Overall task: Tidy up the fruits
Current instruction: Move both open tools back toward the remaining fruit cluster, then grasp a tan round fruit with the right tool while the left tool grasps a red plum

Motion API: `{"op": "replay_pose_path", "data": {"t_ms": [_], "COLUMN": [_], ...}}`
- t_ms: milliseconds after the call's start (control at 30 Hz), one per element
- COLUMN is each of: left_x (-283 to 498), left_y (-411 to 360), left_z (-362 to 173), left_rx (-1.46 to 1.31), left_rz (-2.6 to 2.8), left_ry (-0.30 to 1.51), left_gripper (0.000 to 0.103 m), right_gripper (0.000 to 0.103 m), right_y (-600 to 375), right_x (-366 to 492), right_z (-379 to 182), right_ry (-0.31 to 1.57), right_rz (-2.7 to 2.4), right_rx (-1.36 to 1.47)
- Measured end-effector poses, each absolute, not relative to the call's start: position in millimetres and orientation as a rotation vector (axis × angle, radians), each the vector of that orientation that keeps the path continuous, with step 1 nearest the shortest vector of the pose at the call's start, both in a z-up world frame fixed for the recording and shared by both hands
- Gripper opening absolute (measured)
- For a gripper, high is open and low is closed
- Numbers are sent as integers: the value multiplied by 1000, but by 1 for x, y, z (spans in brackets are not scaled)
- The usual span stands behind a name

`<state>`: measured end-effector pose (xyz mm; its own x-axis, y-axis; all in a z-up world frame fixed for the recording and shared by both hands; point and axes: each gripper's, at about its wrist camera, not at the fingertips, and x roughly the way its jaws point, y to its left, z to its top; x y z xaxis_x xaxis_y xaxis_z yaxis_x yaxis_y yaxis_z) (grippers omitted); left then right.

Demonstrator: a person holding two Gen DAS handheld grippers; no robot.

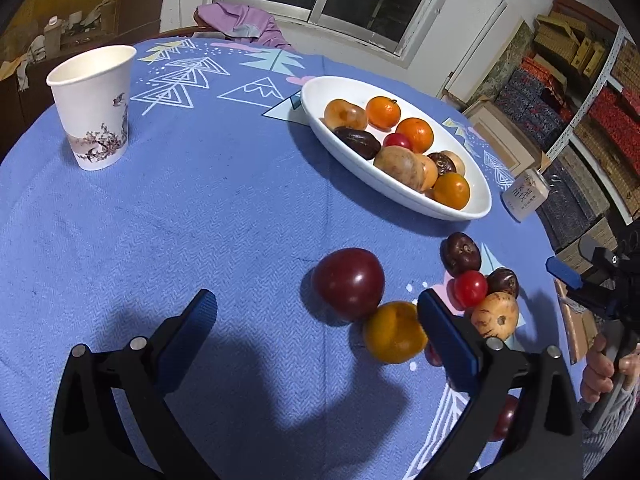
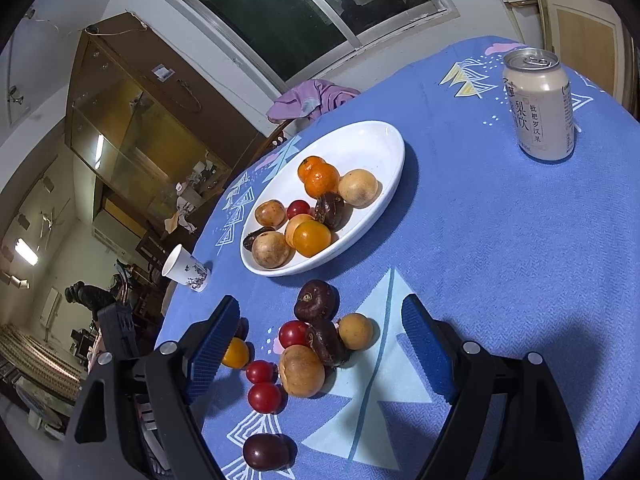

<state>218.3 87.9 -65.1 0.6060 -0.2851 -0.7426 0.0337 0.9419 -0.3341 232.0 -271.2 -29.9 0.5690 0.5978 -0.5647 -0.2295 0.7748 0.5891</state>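
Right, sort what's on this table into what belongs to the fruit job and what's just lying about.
For the job:
- white oval dish, already part filled with fruit
- loose fruit on the cloth: large dark red plum, orange, cherry tomato, tan round fruit
- left tool and right tool, both open

Just lying about:
- paper cup
- drink can
- purple cloth

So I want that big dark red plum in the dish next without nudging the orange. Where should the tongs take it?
Grip the plum across its widest middle, coming from above on its far-left side. It is round and smooth, and the orange touches its near-right flank, so keep both pads off that side.
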Motion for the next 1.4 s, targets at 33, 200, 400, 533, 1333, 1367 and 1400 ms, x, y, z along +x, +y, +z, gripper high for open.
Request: {"op": "replay_pose_path", "data": {"t_ms": [33, 200, 400, 533, 1333, 1367, 1400], "left_x": [220, 224, 222, 220, 215, 215, 214], "left_y": [87, 77, 63, 55, 43, 42, 41], "left_z": [-67, -70, -63, -59, -63, -63, -63], "left_rx": [-309, -305, -239, -200, -143, -134, -123], "left_rz": [-197, -231, -236, -252, -281, -277, -269], "left_ry": [912, 928, 889, 870, 855, 854, 852], "left_gripper": [99, 99, 95, 65, 68, 70, 73], "right_gripper": [84, 84, 84, 84, 49, 49, 49], "right_y": [-270, -267, -261, -256, -256, -257, -256], "right_x": [233, 234, 233, 233, 251, 252, 252], "right_z": [-31, -34, -35, -37, -80, -80, -80], "right_ry": [837, 850, 853, 864, 995, 993, 990], "right_rz": [508, 501, 514, 533, 535, 534, 532], "right_rx": [486, 474, 448, 427, 530, 534, 538]}}
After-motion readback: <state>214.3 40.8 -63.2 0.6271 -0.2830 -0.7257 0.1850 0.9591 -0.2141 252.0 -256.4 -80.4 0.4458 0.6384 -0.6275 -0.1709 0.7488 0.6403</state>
